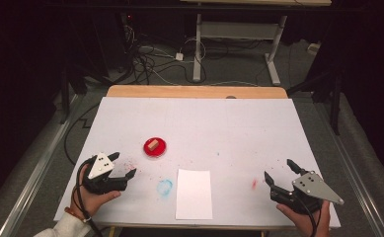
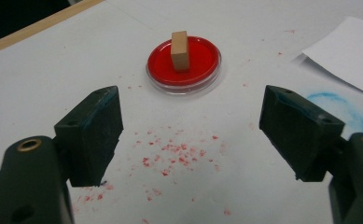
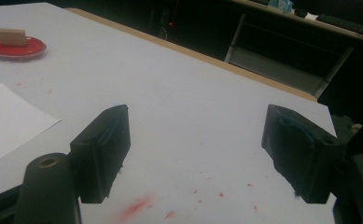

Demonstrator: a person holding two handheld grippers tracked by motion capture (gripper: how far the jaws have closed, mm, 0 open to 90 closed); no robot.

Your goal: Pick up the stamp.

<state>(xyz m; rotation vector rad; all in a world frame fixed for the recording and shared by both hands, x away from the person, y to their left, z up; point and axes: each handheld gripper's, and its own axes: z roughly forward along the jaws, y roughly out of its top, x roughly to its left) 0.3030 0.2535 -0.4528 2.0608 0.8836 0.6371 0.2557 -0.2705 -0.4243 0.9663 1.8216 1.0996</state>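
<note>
A small tan wooden block (image 1: 153, 145) stands in a round red dish (image 1: 155, 147) on the white table cover, left of centre. My left gripper (image 1: 123, 165) rests near the front left, a short way in front of the dish, jaws wide open with nothing between them. In the left gripper view the block (image 2: 180, 50) stands upright in the dish (image 2: 184, 65) ahead of the gripper (image 2: 191, 135). My right gripper (image 1: 279, 172) sits at the front right, open and empty. In the right gripper view the gripper (image 3: 195, 154) points across the table, with the dish (image 3: 16, 48) and block (image 3: 11, 36) far left.
A white sheet of paper (image 1: 194, 193) lies at the front centre, with a blue smudge (image 1: 165, 187) to its left. Red specks (image 2: 177, 154) dot the cover by my left gripper and a red smear (image 1: 254, 183) lies near my right one. The wooden table edge (image 1: 197, 92) runs along the back.
</note>
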